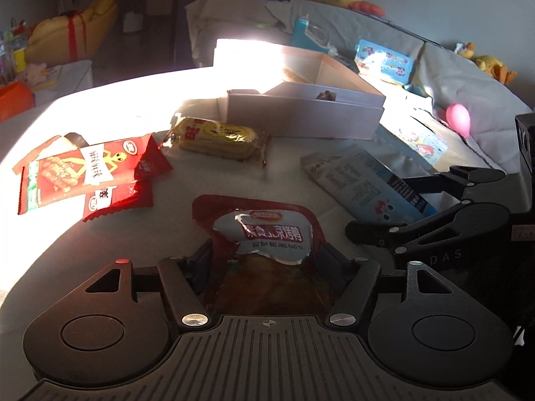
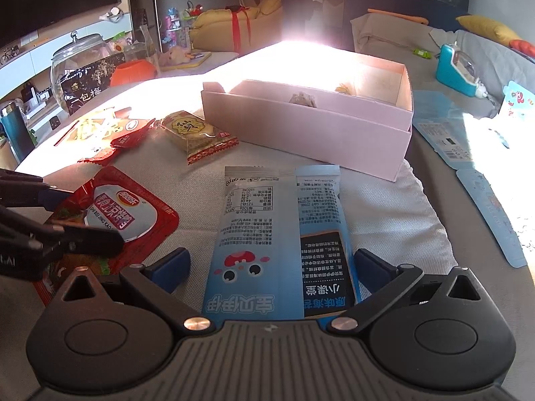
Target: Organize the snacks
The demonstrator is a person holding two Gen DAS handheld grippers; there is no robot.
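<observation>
My left gripper (image 1: 265, 260) straddles a red vegetarian-duck snack pack (image 1: 264, 230); its jaws press the pack's sides on the white cloth. The same pack shows in the right wrist view (image 2: 127, 214) with the left gripper (image 2: 63, 230) on it. My right gripper (image 2: 271, 264) is open around a blue seaweed snack packet (image 2: 277, 234), pads apart from it; this packet also shows in the left wrist view (image 1: 361, 183), with the right gripper (image 1: 431, 210) beside it. A yellow rice-cracker pack (image 1: 217, 137) and red snack packs (image 1: 83, 170) lie farther left. An open pink box (image 2: 311, 127) stands behind.
The box holds a couple of small wrapped items (image 2: 302, 98). Blue printed cards (image 2: 488, 210) lie at the right. A glass jar (image 2: 77, 63) and a black bag stand at far left. A teal container (image 2: 456, 70) sits on the sofa behind.
</observation>
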